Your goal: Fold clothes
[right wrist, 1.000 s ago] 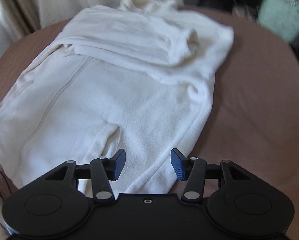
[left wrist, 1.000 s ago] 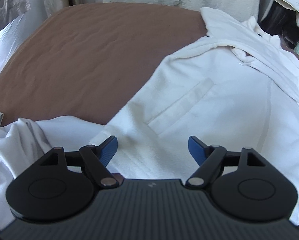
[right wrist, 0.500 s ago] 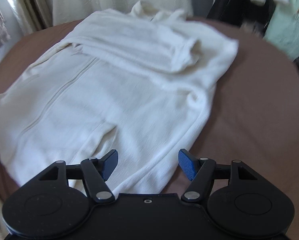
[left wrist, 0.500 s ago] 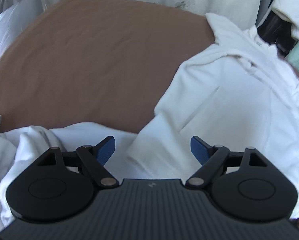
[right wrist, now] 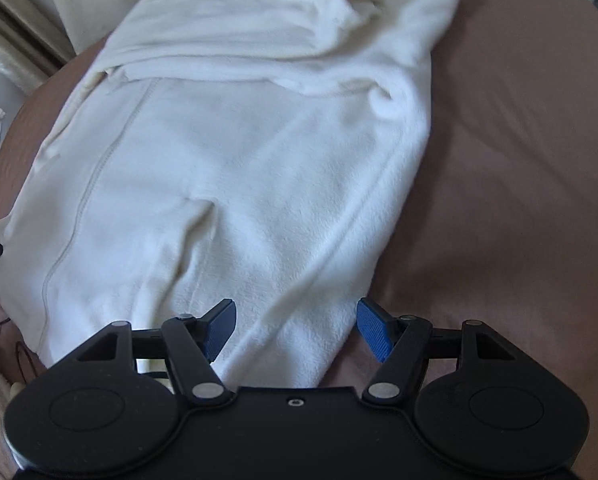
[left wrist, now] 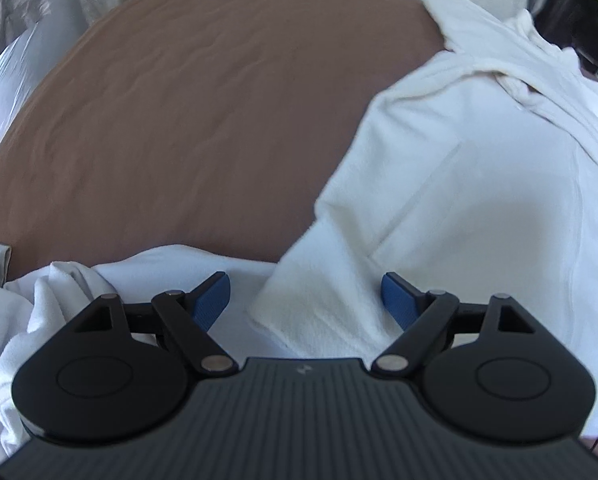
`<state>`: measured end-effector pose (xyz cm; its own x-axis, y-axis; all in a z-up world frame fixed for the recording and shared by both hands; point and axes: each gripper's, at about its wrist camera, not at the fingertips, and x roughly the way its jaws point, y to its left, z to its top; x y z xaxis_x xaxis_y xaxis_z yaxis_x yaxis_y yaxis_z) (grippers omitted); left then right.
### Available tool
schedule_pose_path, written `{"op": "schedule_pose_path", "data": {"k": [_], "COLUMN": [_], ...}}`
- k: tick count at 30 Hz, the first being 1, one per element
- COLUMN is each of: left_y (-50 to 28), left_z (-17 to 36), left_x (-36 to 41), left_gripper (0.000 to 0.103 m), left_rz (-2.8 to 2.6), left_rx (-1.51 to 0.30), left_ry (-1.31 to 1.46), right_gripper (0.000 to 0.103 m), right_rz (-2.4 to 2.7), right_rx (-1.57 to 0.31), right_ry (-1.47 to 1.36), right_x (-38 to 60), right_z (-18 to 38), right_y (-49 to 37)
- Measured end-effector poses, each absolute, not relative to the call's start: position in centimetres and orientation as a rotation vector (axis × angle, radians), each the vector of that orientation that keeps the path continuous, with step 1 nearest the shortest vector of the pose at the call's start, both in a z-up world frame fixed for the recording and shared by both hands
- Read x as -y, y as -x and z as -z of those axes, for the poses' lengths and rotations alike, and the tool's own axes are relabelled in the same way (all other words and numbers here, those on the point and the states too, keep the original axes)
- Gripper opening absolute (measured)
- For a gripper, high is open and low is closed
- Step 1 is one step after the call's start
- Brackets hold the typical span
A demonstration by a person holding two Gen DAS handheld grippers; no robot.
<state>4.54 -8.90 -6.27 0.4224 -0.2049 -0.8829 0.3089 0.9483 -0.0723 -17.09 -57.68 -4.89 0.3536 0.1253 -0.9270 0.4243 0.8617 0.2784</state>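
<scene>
We have a cream fleece jacket (right wrist: pixel 235 168) spread flat on the brown bedcover (left wrist: pixel 187 112), its zip running down the left part in the right wrist view and both sleeves already laid across the chest at the far end. Its near hem lies right under both tools.

Our left gripper (left wrist: pixel 305 300) hangs with its jaws spread wide and nothing pinched; the near left corner of the hem sits between the blue pads (left wrist: pixel 213 300) but they stand clear of the cloth. Just left of that corner a heap of other white laundry (left wrist: pixel 39 304) lies crumpled at the near edge. Our right gripper (right wrist: pixel 295 328) is likewise released, jaws apart, with the near right corner of the hem between them and untouched.

We judge the fabric to be soft, thick and limp. It is light, will sag between two holds, and is grippy enough not to slip from the pads. It is bulky where layers stack. We would take it at the two hem corners, biting through both layers a little in from the edge, so the front and back rise together for the fold toward the collar. The left bite should avoid catching the loose laundry beside it.
</scene>
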Motion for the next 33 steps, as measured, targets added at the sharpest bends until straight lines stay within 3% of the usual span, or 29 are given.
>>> {"op": "schedule_pose_path", "data": {"k": [3, 6, 8, 11, 13, 14, 15, 16, 21, 23, 26, 28, 30, 33], "left_y": [-4.6, -4.6, -5.2, -5.6, -4.9, -4.3, -3.8, -3.2, -2.1, -2.9, -4.2, -4.9, -5.4, -5.6], "left_z": [5.7, 5.8, 6.8, 7.5, 6.7, 6.1, 5.2, 4.4, 1.7, 2.3, 3.9, 4.7, 5.4, 6.5], "left_x": [8.6, 8.6, 9.1, 9.8, 9.8, 9.8, 9.7, 9.6, 8.4, 8.0, 8.1, 8.1, 8.2, 8.7], "left_gripper": [0.083, 0.083, 0.085, 0.085, 0.078, 0.058, 0.017, 0.008, 0.009, 0.009, 0.012, 0.026, 0.051, 0.053], "left_rz": [0.279, 0.301, 0.331, 0.384, 0.438, 0.474, 0.487, 0.501, 0.558, 0.549, 0.464, 0.441, 0.431, 0.435], "left_rx": [-1.041, -1.035, -1.095, -1.144, -1.11, -1.074, -1.014, -0.953, -0.753, -0.788, -0.879, -0.906, -0.938, -0.992], "left_ry": [-0.101, -0.104, -0.1, -0.054, -0.015, 0.0, 0.005, 0.01, 0.13, 0.191, 0.143, 0.13, 0.152, 0.145], "right_gripper": [0.072, 0.071, 0.026, 0.019, 0.017, 0.016, 0.016, 0.016, 0.016, 0.016, 0.016, 0.016, 0.016, 0.016], "right_rz": [0.152, 0.12, 0.065, 0.027, 0.016, 0.002, -0.017, -0.032, -0.084, -0.097, -0.042, -0.012, -0.011, -0.041], "right_rx": [-1.324, -1.326, -1.259, -1.168, -1.112, -1.069, -1.018, -0.964, -0.683, -0.573, -0.557, -0.593, -0.628, -0.654], "right_ry": [-0.525, -0.512, -0.517, -0.483, -0.481, -0.48, -0.477, -0.474, -0.484, -0.536, -0.534, -0.542, -0.557, -0.56], "right_x": [56.8, 56.2, 55.8, 54.8, 54.5, 54.5, 54.3, 54.2, 54.4, 55.4, 57.5, 58.3, 58.5, 57.6], "right_z": [6.9, 7.3, 6.8, 5.9, 5.2, 4.6, 3.8, 3.1, 0.0, -0.7, -0.4, 0.6, 1.6, 2.4], "right_y": [16.3, 15.4, 15.2, 15.1, 14.9, 14.9, 14.9, 14.9, 14.4, 14.1, 13.6, 13.6, 13.6, 13.5]}}
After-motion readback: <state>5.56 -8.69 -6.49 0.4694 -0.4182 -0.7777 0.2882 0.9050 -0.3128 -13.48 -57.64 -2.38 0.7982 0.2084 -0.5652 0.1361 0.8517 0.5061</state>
